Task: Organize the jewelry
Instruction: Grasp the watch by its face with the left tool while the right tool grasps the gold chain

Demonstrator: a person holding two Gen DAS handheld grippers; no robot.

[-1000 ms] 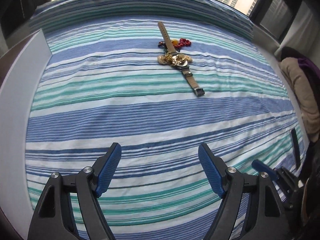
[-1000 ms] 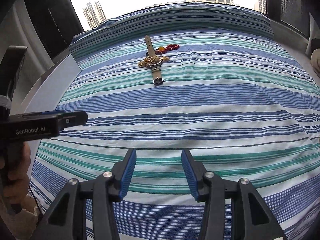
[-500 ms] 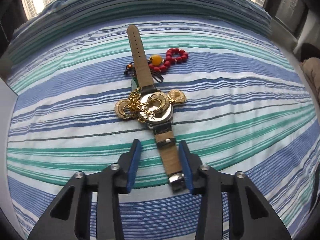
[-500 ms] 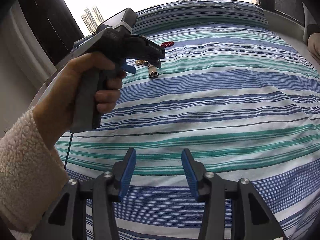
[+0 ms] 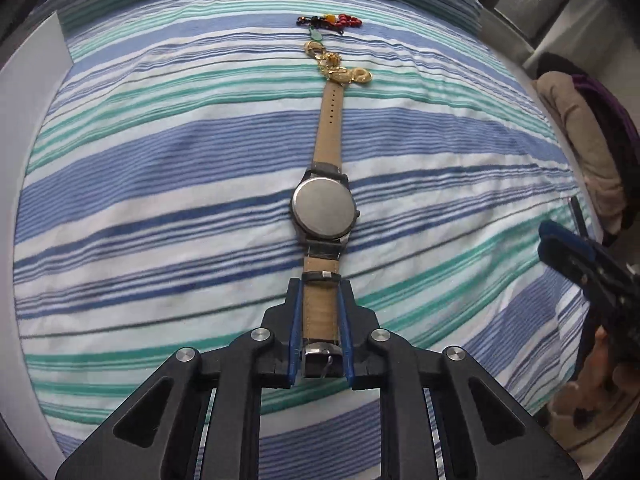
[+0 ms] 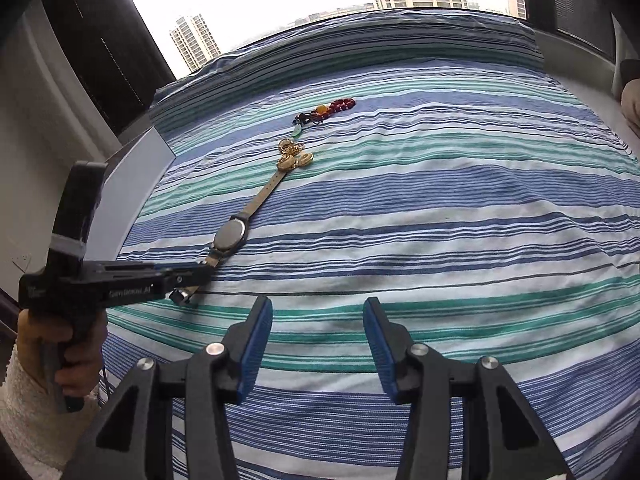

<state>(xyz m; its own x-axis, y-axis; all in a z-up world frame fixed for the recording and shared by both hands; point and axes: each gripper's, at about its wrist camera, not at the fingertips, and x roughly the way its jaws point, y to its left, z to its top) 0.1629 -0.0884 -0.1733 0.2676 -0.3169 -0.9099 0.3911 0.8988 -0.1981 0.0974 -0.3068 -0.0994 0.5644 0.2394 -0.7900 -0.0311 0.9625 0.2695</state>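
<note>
A watch (image 5: 324, 208) with a tan strap lies face down, stretched out on the striped bedspread; it also shows in the right wrist view (image 6: 230, 235). My left gripper (image 5: 320, 320) is shut on the buckle end of the strap; it also shows in the right wrist view (image 6: 198, 276). Gold jewelry (image 5: 340, 70) lies at the strap's far tip; it also shows in the right wrist view (image 6: 294, 156). A red bead bracelet (image 5: 332, 21) with dark cord and a green pendant lies beyond; it also shows in the right wrist view (image 6: 328, 110). My right gripper (image 6: 318, 344) is open and empty, over the near bedspread.
The striped bedspread (image 5: 160, 200) covers the whole surface. A white ledge (image 6: 128, 184) runs along the left side. Folded clothes (image 5: 580, 140) lie at the right edge. Windows stand beyond the far edge.
My left gripper closed on the buckle end of the strap and pulled the watch toward me, out from under the gold jewelry. The right gripper has barely moved.
</note>
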